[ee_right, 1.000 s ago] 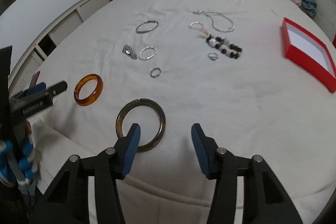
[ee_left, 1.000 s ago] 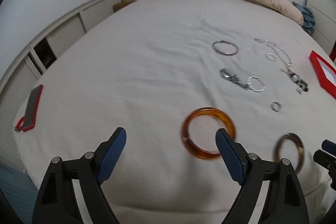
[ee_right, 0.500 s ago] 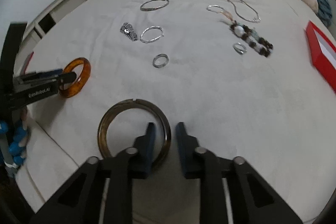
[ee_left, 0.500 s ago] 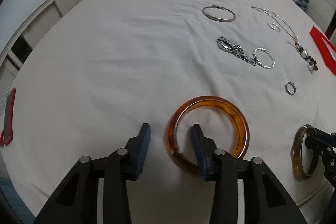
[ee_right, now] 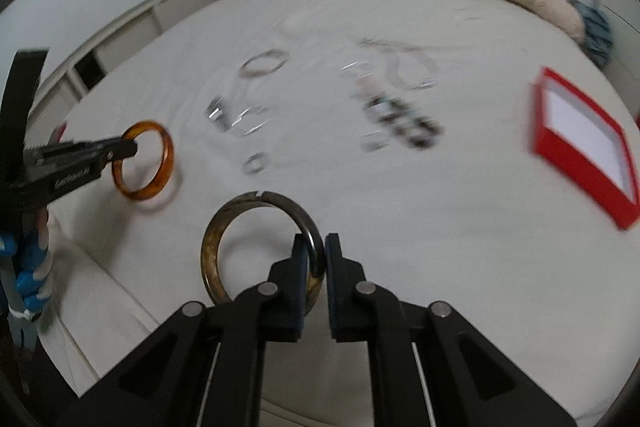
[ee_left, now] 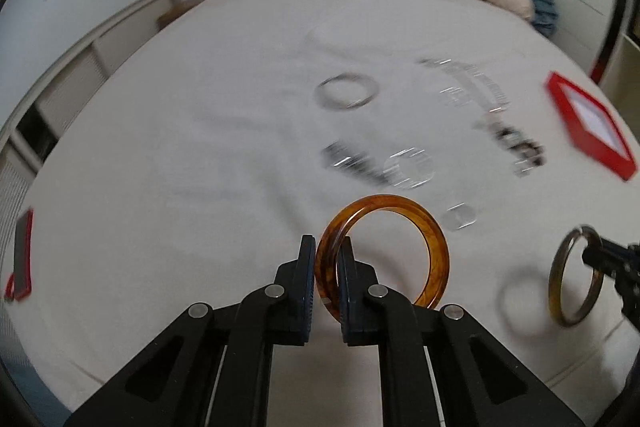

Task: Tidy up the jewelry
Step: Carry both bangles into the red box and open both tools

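My left jaws (ee_left: 326,267) pinch the amber bangle (ee_left: 382,253) and my right jaws (ee_right: 316,259) the dark bangle (ee_right: 260,247), both lifted off the bed (ee_left: 180,147), while silver pieces lie scattered and the red box (ee_right: 584,143) sits empty.

Amber bangle (ee_left: 424,227) and dark horn-coloured bangle (ee_right: 224,227) held upright above the bed.

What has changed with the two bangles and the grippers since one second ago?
Both grippers have just been closing. The left gripper now clamps the amber bangle by its rim, and the right gripper clamps the dark bangle. Both bangles, which lay flat on the bed, are now tipped up off it. The silver pieces and the red box appear to lie where they did.
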